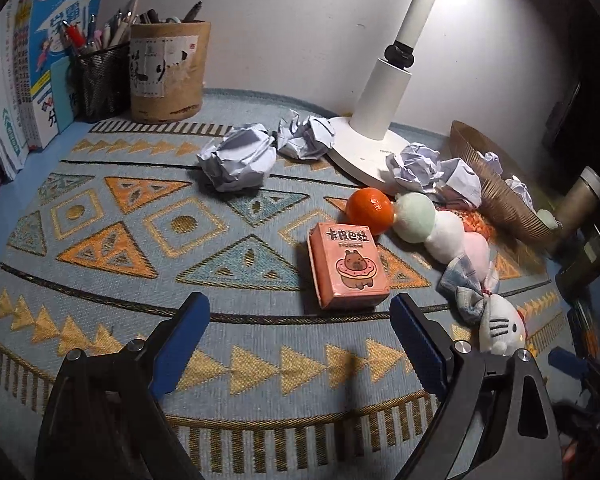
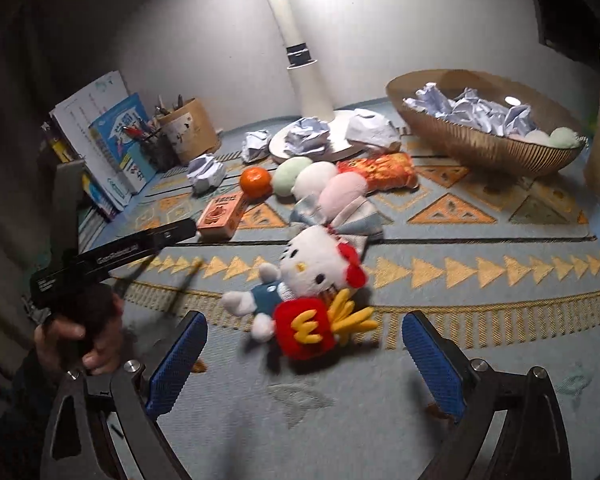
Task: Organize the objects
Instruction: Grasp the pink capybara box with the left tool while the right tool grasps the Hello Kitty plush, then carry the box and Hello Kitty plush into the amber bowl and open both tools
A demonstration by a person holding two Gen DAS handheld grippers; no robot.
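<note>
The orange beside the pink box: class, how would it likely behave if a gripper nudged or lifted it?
The orange is round, so a nudge would probably roll it, though the woven mat and neighbouring green plush ball may slow it. Its skin looks smooth and curved, so flat jaws might slip unless centred. It likely stays firm.

Right tool [image 2: 304, 344]: blue pads spread wide, empty.
Cat plush [image 2: 300, 284]: lying just ahead on patterned surface [image 2: 480, 320].
Basket [image 2: 480, 148]: crumpled paper inside.

The white lamp [image 1: 384, 92] lit the wall with glare overhead; corners fell dark, fisheye bent the edges, and the plush cat [image 2: 300, 280] looked slightly blurred.
</note>
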